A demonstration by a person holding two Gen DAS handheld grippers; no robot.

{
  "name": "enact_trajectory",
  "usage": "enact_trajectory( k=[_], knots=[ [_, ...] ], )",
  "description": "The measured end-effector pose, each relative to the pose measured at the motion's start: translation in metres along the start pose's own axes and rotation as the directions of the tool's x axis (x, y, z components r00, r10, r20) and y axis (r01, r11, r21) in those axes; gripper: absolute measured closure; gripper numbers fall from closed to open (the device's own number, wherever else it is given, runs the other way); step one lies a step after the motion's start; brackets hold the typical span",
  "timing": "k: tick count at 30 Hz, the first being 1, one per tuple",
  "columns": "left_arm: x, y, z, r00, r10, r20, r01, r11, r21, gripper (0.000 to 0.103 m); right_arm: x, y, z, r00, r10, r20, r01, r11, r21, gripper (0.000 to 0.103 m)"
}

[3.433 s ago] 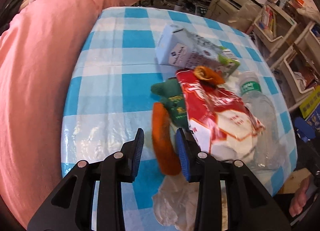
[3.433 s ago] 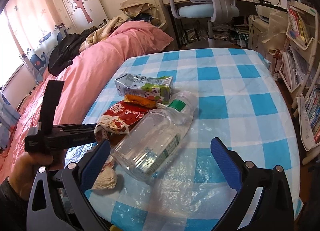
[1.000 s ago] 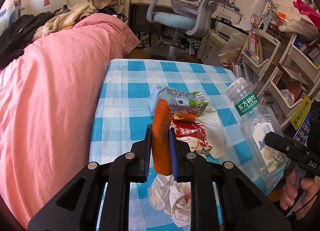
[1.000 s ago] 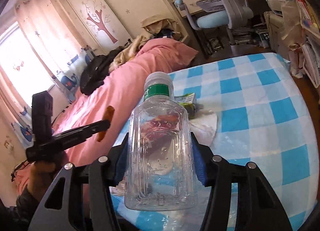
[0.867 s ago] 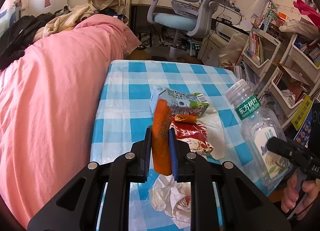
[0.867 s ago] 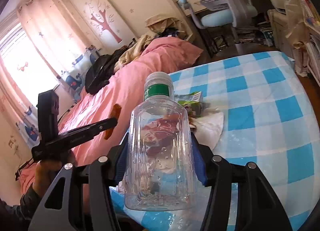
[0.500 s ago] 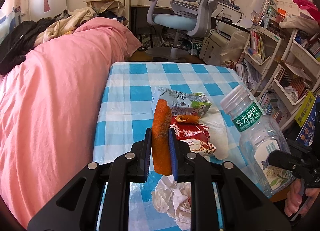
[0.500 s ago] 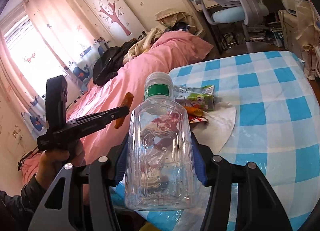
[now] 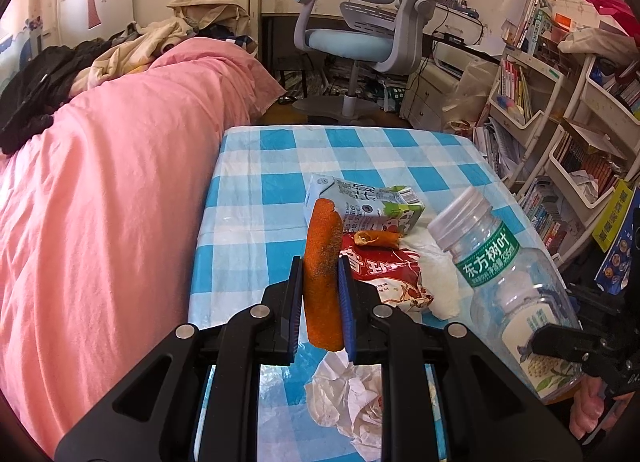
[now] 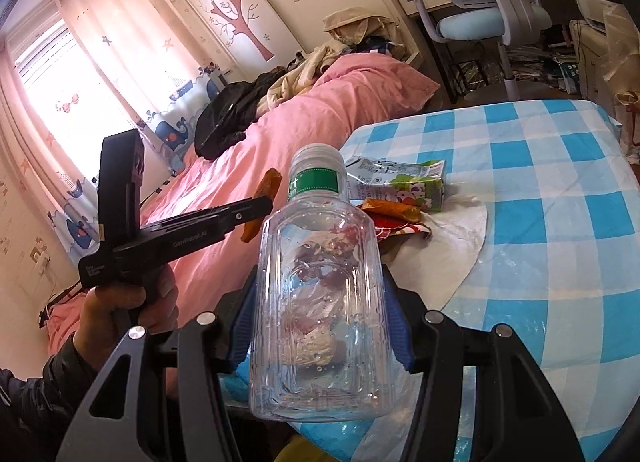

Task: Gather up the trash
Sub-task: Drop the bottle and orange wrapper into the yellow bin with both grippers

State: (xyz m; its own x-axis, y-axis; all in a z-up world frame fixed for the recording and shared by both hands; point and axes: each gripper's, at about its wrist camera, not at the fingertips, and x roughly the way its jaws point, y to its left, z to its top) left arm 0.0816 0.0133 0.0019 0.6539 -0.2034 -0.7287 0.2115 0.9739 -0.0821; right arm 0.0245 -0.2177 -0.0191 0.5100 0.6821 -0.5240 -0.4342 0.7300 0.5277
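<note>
— What's in each hand-held gripper?

— My left hand-held gripper (image 9: 320,298) is clamped narrow on an orange peel (image 9: 323,274), lifted clear of the tabletop (image 9: 256,201). My right hand-held gripper (image 10: 320,326) grips an empty clear bottle (image 10: 320,302) by its sides, cap at twelve o'clock.

— And the rest of the trash?

— On the checked cloth: the carton (image 9: 360,205) at twelve o'clock from the peel, the red wrapper (image 9: 384,274) at three, crumpled paper (image 9: 352,398) at six.
</note>
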Motion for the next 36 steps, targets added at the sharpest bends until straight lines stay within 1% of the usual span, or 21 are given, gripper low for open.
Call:
enact_trajectory(
  k=[7,11,14,16,18,19,20,23,24,26,27,28,31,33,34,35,36],
  knots=[
    [-0.003,0.003,0.001,1.0,0.01,0.013,-0.009,1.0,-0.011,0.088,0.004,0.011,-0.004,0.998,0.042,-0.039,-0.044,0.998,-0.047,0.048],
    [-0.007,0.011,0.004,0.999,0.024,0.03,-0.023,0.999,-0.034,0.088,0.013,0.022,-0.01,0.991,0.08,-0.103,-0.09,0.991,-0.098,0.048],
    [-0.011,0.017,0.006,0.999,0.034,0.042,-0.032,0.998,-0.052,0.088,0.02,0.034,-0.018,0.98,0.105,-0.17,-0.132,0.978,-0.161,0.048],
    [-0.016,0.022,0.009,0.998,0.039,0.056,-0.036,0.997,-0.064,0.088,0.024,0.042,-0.026,0.966,0.13,-0.223,-0.174,0.967,-0.189,0.048],
    [-0.023,0.025,0.01,0.997,0.036,0.066,-0.031,0.997,-0.074,0.088,0.026,0.048,-0.035,0.947,0.165,-0.274,-0.224,0.954,-0.199,0.048],
    [-0.027,0.026,0.01,0.997,0.03,0.073,-0.025,0.997,-0.078,0.088,0.026,0.053,-0.042,0.932,0.183,-0.315,-0.256,0.944,-0.209,0.048],
    [-0.032,0.027,0.009,0.996,0.025,0.081,-0.018,0.996,-0.083,0.088,0.027,0.055,-0.046,0.922,0.188,-0.34,-0.271,0.938,-0.215,0.048],
    [-0.046,0.026,0.002,0.995,0.019,0.097,-0.011,0.997,-0.083,0.088,0.028,0.069,-0.069,0.88,0.191,-0.436,-0.319,0.916,-0.244,0.048],
    [-0.048,0.024,-0.002,0.995,0.018,0.097,-0.011,0.997,-0.081,0.088,0.027,0.075,-0.081,0.862,0.191,-0.47,-0.337,0.907,-0.251,0.048],
    [-0.053,0.02,-0.018,0.997,0.015,0.082,-0.009,0.997,-0.079,0.088,0.026,0.084,-0.099,0.839,0.186,-0.511,-0.359,0.896,-0.262,0.048],
    [-0.054,0.017,-0.029,0.998,0.012,0.064,-0.007,0.997,-0.074,0.088,0.026,0.089,-0.108,0.828,0.178,-0.532,-0.365,0.891,-0.271,0.048],
    [-0.054,0.014,-0.038,0.999,0.011,0.049,-0.008,0.997,-0.071,0.088,0.027,0.097,-0.124,0.809,0.156,-0.567,-0.373,0.882,-0.289,0.048],
    [-0.054,0.0,-0.075,1.0,0.001,-0.023,-0.002,0.999,-0.051,0.088,0.031,0.108,-0.152,0.785,0.091,-0.613,-0.361,0.871,-0.332,0.048],
    [-0.057,-0.007,-0.093,0.999,-0.012,-0.047,0.01,0.999,-0.04,0.088,0.036,0.112,-0.168,0.764,0.044,-0.644,-0.351,0.866,-0.357,0.047],
    [-0.06,-0.013,-0.105,0.998,-0.019,-0.063,0.017,0.999,-0.032,0.088,0.037,0.113,-0.175,0.76,0.015,-0.65,-0.336,0.865,-0.372,0.045],
    [-0.061,-0.016,-0.112,0.997,-0.02,-0.073,0.018,0.999,-0.028,0.088,0.037,0.112,-0.176,0.76,0.007,-0.65,-0.327,0.868,-0.372,0.039],
    [-0.063,-0.02,-0.123,0.996,-0.025,-0.089,0.023,0.999,-0.024,0.088,0.036,0.11,-0.176,0.76,0.008,-0.649,-0.322,0.873,-0.366,0.037]
  ],
)
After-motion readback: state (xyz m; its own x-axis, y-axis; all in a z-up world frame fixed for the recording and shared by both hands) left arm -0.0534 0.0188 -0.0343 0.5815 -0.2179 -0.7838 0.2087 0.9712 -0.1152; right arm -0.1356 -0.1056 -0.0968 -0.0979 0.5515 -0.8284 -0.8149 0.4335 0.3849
